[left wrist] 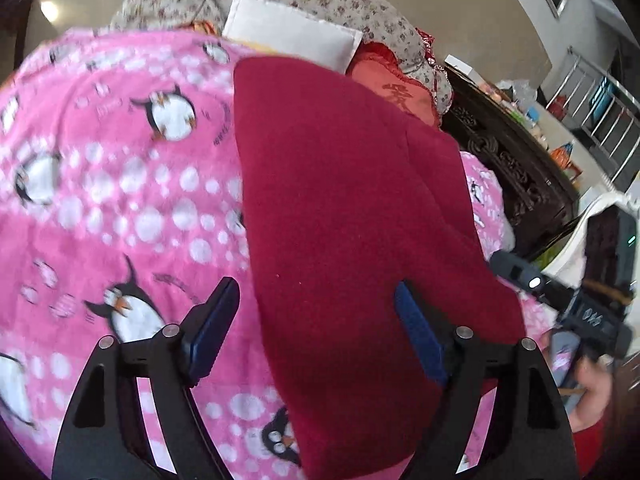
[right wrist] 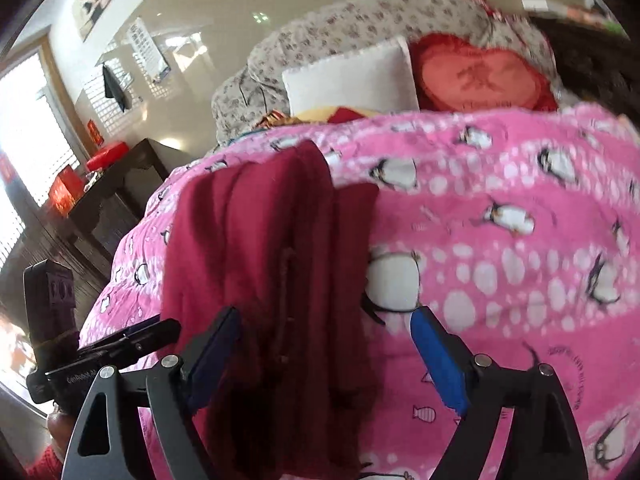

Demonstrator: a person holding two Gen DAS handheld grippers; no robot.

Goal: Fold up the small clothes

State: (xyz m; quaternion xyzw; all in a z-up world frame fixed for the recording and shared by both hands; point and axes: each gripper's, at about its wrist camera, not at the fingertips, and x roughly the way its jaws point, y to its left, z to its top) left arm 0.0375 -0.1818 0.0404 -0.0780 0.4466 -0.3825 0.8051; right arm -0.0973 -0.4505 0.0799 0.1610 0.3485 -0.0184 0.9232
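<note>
A dark red garment (left wrist: 352, 216) lies folded lengthwise on a pink penguin blanket (left wrist: 120, 200). My left gripper (left wrist: 316, 300) hovers over its near end, open wide: one blue pad is above the blanket and the other above the cloth, and neither presses on it. In the right wrist view the same garment (right wrist: 260, 260) shows ridged folds. My right gripper (right wrist: 326, 320) is open too, with its left finger at the cloth's edge and its right finger over the blanket (right wrist: 500, 240). Each gripper shows at the edge of the other's view: the right gripper (left wrist: 516, 272) and the left gripper (right wrist: 160, 330).
At the head of the bed are a white pillow (left wrist: 292, 32), a red heart cushion (right wrist: 484, 76) and a floral quilt (right wrist: 360, 20). A dark carved wooden table (left wrist: 512, 168) stands beside the bed, and another dark table (right wrist: 116, 196) holds red boxes.
</note>
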